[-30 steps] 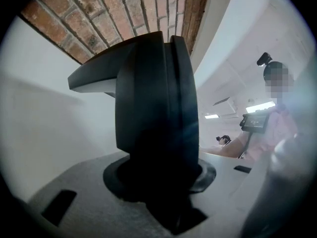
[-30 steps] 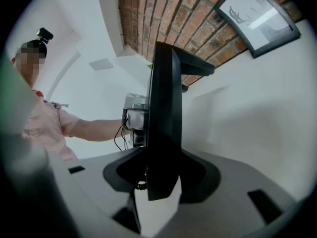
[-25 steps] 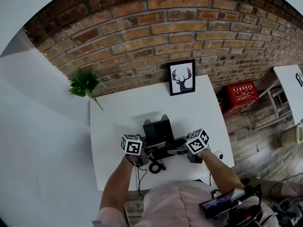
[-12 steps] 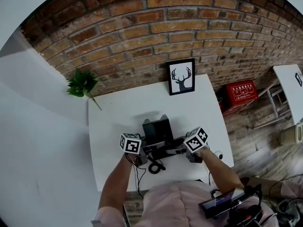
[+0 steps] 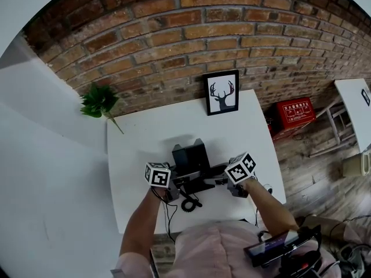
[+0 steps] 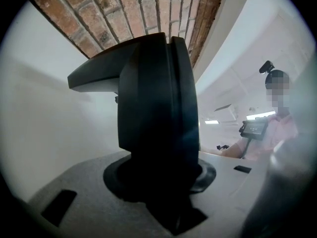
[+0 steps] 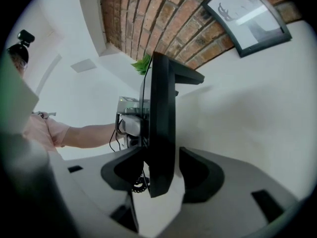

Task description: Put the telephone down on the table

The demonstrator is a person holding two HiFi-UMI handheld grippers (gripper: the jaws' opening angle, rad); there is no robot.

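The black telephone (image 5: 191,158) is at the near middle of the white table (image 5: 145,138), between my two grippers. Whether it rests on the tabletop I cannot tell. My left gripper (image 5: 175,185) is shut on the telephone's (image 6: 153,108) left end, which fills the space between the pads. My right gripper (image 5: 224,182) is at the other end of the telephone (image 7: 161,133). Its jaws have just been opening, and the thin edge stands between them with a gap to the pads. A coiled cord (image 5: 188,204) hangs toward the table's near edge.
A framed deer picture (image 5: 222,94) leans on the brick wall at the table's back. A green plant (image 5: 99,102) stands past the back left corner. A red box (image 5: 295,113) lies on the floor to the right. The table's near edge is just below the grippers.
The telephone and both grippers have stayed almost in place near the front of the table. Nothing has visibly been picked up or dropped.
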